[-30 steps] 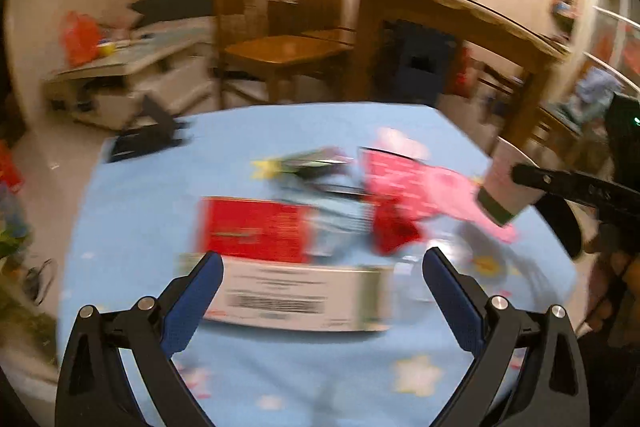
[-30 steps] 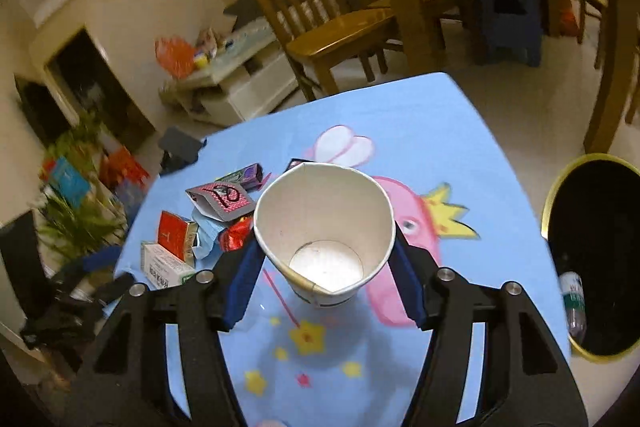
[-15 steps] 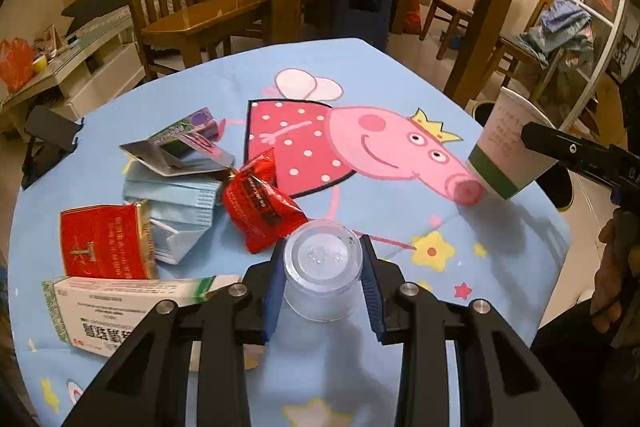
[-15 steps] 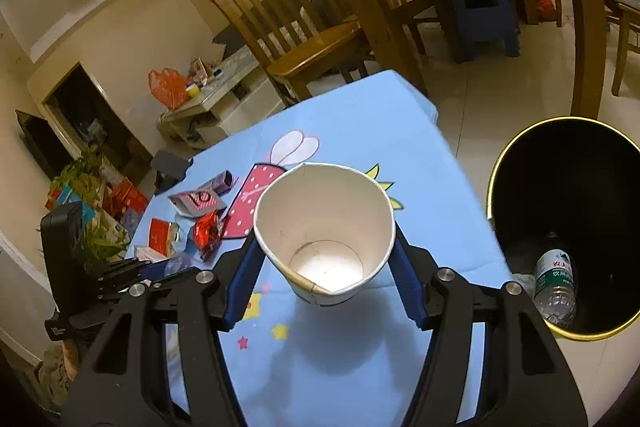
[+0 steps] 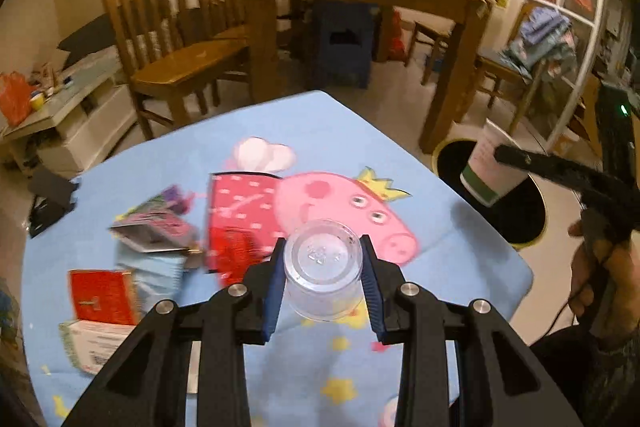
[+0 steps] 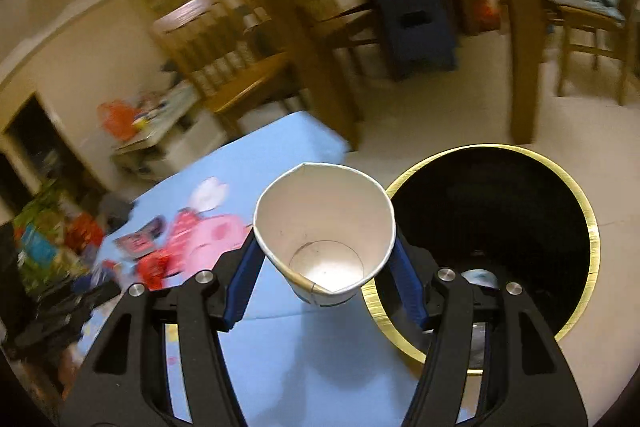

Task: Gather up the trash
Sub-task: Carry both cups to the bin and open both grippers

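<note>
Left gripper [image 5: 323, 269] clamped a clear cup [image 5: 322, 269]; right gripper [image 6: 325, 259] squeezed a paper cup [image 6: 325, 227] (beside the bin [image 6: 576, 211]).

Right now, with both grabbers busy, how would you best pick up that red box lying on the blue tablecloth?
The red box lies flat, partly on top of the white carton with blue packets against its right edge. I would come straight down from above and pinch its two long sides, probably near the free left end, since a flat box offers nothing to grip from the side. The image is blurred, so the edges are uncertain.
</note>
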{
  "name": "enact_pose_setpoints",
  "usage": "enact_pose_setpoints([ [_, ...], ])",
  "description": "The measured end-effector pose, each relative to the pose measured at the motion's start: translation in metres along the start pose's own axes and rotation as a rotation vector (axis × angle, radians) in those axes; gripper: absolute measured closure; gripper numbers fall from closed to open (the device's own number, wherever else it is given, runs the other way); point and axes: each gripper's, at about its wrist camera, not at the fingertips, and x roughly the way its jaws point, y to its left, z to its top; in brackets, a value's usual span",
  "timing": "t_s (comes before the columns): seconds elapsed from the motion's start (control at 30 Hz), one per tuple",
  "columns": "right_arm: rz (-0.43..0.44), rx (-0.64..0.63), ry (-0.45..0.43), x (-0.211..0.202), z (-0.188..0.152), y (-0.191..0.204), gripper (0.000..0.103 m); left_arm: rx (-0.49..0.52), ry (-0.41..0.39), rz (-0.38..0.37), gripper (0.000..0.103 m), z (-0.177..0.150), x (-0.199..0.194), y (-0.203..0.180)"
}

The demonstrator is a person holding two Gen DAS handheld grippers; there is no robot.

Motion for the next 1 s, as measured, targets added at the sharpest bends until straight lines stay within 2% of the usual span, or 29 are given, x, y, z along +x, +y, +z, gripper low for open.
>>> enact_pose_setpoints([
  [0.17, -0.155, -0.026, -0.121, -0.024, 0.016, -0.02, 0.043, 0.09, -0.014, -0.039, 0.07, 0.024, 0.015, -0.047],
  [0.23, -0.229, -0.016, -0.11, -0.018, 0.014, -0.033, 0.041, 0.125, -0.028, -0.049, 0.07, 0.034, 0.019, -0.066],
  [0.3, -0.253, 0.027, -0.068, -0.008, 0.009, -0.05, 0.037, 0.165, -0.042, -0.067, 0.07, 0.044, 0.025, -0.089],
  [0.37, -0.292, 0.071, -0.055, -0.008, 0.007, -0.066, 0.028, 0.198, -0.051, -0.086, 0.07, 0.052, 0.031, -0.109],
  [0.43, -0.305, 0.114, -0.076, -0.012, 0.007, -0.08, 0.018, 0.218, -0.049, -0.103, 0.069, 0.056, 0.039, -0.124],
  [0.63, -0.32, 0.214, -0.171, -0.035, 0.004, -0.103, 0.014, 0.286, -0.038, -0.145, 0.069, 0.065, 0.061, -0.167],
  [0.8, -0.349, 0.3, -0.255, -0.063, 0.001, -0.125, 0.011, 0.309, -0.051, -0.164, 0.066, 0.071, 0.069, -0.187],
  [0.9, -0.361, 0.352, -0.3, -0.079, -0.005, -0.136, 0.01, 0.319, -0.075, -0.158, 0.051, 0.074, 0.069, -0.193],
  [1.0, -0.369, 0.377, -0.31, -0.086, -0.008, -0.145, 0.009, 0.321, -0.086, -0.159, 0.048, 0.076, 0.066, -0.197],
])
